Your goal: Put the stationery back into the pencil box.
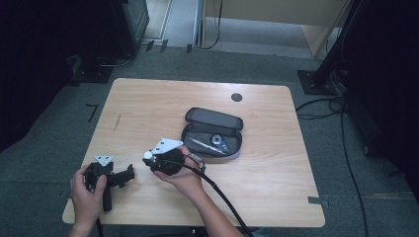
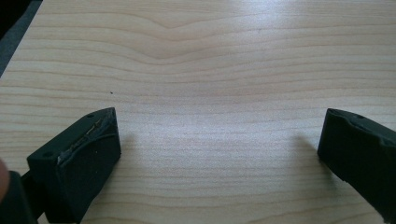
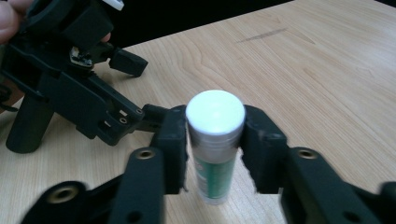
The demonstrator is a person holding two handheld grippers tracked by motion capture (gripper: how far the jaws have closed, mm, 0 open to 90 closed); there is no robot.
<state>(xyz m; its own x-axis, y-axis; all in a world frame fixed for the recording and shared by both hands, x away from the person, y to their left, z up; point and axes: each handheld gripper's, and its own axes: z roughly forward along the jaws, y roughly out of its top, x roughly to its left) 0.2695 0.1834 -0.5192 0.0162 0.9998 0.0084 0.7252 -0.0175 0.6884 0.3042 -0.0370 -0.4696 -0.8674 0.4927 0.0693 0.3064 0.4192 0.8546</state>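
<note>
We see the right gripper [image 3: 215, 149] low in the middle of its own view, its two black jaws pinching a glue stick [image 3: 215, 140]. The stick has a white cap that faces the camera, a clear ring under the cap and a green and white label farther down. Each pad presses against a side of the stick just below the cap, and the stick's far end points down toward the table [image 3: 327, 60].

In the high view this gripper [image 1: 149, 159] sits left of centre in the lower half of the frame, and the stick's white cap [image 1: 147, 154] shows as a small pale disc at its left tip. The grey plate sits on its top, and a black cable trails from it to the bottom edge.

At the lower left of the high view we find the left gripper [image 1: 129, 172], held in the person's hand [image 1: 88, 195] and resting on the wood. In its own view its jaws stand spread wide at the lower left and lower right corners, with bare wood grain between them.

An open grey case [image 1: 213, 134] lies just right of the frame's centre, its lid tipped back; a pen and a small round thing lie inside. The stick is well apart from the case, to its lower left
</note>
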